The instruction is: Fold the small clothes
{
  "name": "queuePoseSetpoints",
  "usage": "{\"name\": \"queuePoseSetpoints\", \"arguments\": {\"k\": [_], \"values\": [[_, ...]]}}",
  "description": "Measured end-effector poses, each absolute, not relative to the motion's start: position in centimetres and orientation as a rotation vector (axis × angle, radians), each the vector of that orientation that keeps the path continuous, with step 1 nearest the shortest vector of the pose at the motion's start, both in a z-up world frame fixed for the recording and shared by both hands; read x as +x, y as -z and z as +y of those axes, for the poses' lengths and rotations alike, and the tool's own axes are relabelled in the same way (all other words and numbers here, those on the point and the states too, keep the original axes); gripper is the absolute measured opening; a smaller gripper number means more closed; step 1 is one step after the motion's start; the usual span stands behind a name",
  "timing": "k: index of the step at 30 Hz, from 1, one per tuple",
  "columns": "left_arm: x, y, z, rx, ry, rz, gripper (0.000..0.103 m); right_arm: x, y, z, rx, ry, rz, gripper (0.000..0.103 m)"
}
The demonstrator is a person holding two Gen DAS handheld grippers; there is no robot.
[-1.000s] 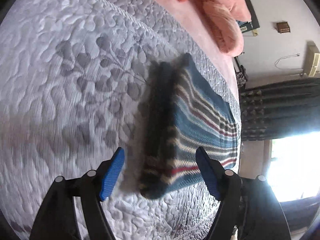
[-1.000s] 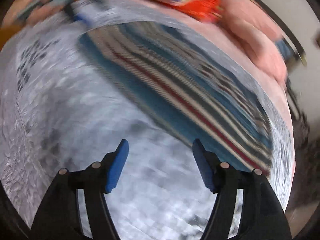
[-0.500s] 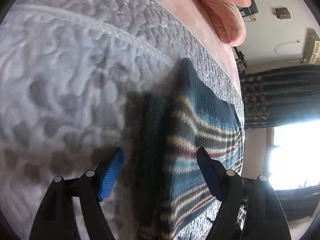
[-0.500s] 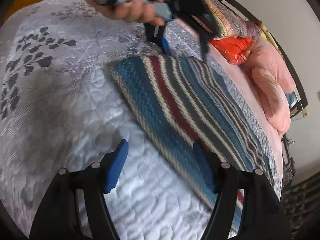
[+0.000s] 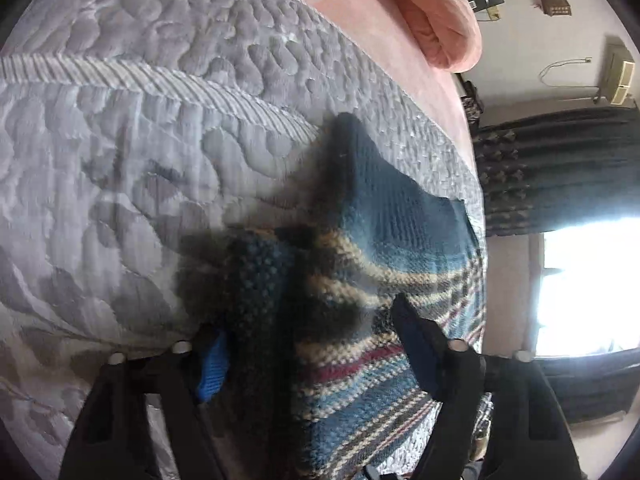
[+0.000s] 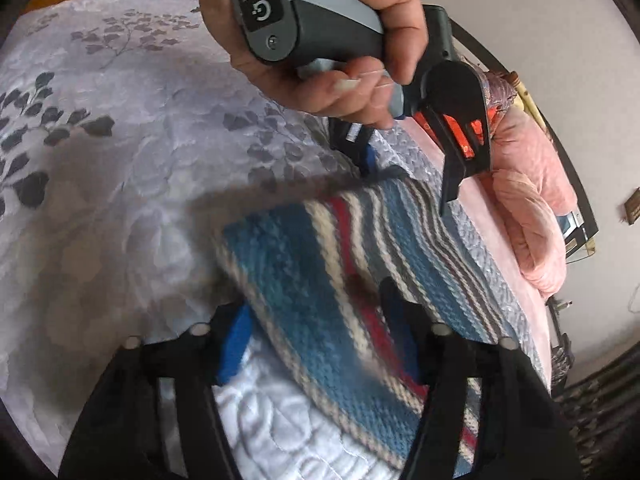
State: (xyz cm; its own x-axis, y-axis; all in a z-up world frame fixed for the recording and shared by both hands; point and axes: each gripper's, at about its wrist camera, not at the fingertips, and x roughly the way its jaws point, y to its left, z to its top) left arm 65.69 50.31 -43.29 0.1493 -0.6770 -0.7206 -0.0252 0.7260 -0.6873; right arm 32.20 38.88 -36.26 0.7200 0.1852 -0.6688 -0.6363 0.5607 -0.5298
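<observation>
Bed: your quilted grey bedspread [image 6: 120, 168], printed with dark leaf sprays, fills both views; a pink sheet [image 5: 372, 20] runs beyond its far edge.
Pillows: a pink pillow [image 5: 436, 12] sits at 1 o'clock in the left wrist view; an orange one [image 6: 464, 136] shows partly behind your left tool.
Room: dark curtains [image 5: 560, 168] and a blown-out window [image 5: 588, 284] lie at 3 o'clock; nothing outside can be read.
Garment: the striped knit [image 6: 320, 280], blue with cream, red and grey bands, lies folded on the bedspread at the centre of both views.
Left gripper: your left gripper [image 5: 308, 340] has its fingers spread wide around the near corner of the knit, one blue pad [image 5: 212, 364] at the folded edge, the other on top of the stripes.
Right gripper: your right gripper [image 6: 316, 340] is likewise wide, straddling the opposite corner.
In the way: your left hand [image 6: 320, 40] and its tool block the view at 12 o'clock.
Hard to make out: the knit's near edges are blurred; whether any pad actually presses the cloth cannot be told.
</observation>
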Motion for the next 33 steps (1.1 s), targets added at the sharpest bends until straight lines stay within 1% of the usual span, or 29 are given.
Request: {"name": "queuePoseSetpoints", "arguments": {"k": [1, 2, 3, 4, 5, 8, 13, 20, 33], "values": [[65.7, 43.4, 50.5, -0.634, 0.500, 1.367, 0.047, 32.3, 36.3, 39.0, -0.839, -0.517, 0.605, 0.048], [65.7, 43.4, 50.7, -0.644, 0.497, 1.372, 0.043, 32.2, 36.2, 39.1, -0.829, -0.514, 0.613, 0.040], [65.7, 43.3, 50.7, -0.654, 0.501, 1.373, 0.035, 32.3, 36.0, 39.0, -0.818, -0.509, 0.620, 0.035], [65.7, 43.2, 50.7, -0.659, 0.504, 1.371, 0.029, 32.5, 35.8, 38.9, -0.802, -0.509, 0.626, 0.028], [65.8, 43.0, 50.7, -0.657, 0.501, 1.370, 0.028, 32.6, 35.5, 38.7, -0.785, -0.508, 0.632, 0.022], [65.7, 42.2, 50.7, -0.644, 0.486, 1.370, 0.024, 32.7, 34.6, 38.2, -0.745, -0.511, 0.644, 0.014], [66.0, 39.5, 50.1, -0.608, 0.463, 1.376, 0.022, 32.9, 32.5, 37.4, -0.686, -0.508, 0.649, 0.012], [66.5, 35.6, 48.5, -0.556, 0.462, 1.364, 0.021, 33.1, 29.1, 36.0, -0.598, -0.496, 0.638, 0.012], [67.2, 30.7, 45.4, -0.467, 0.431, 1.350, 0.021, 33.8, 24.4, 32.5, -0.488, -0.466, 0.603, 0.012]]}}
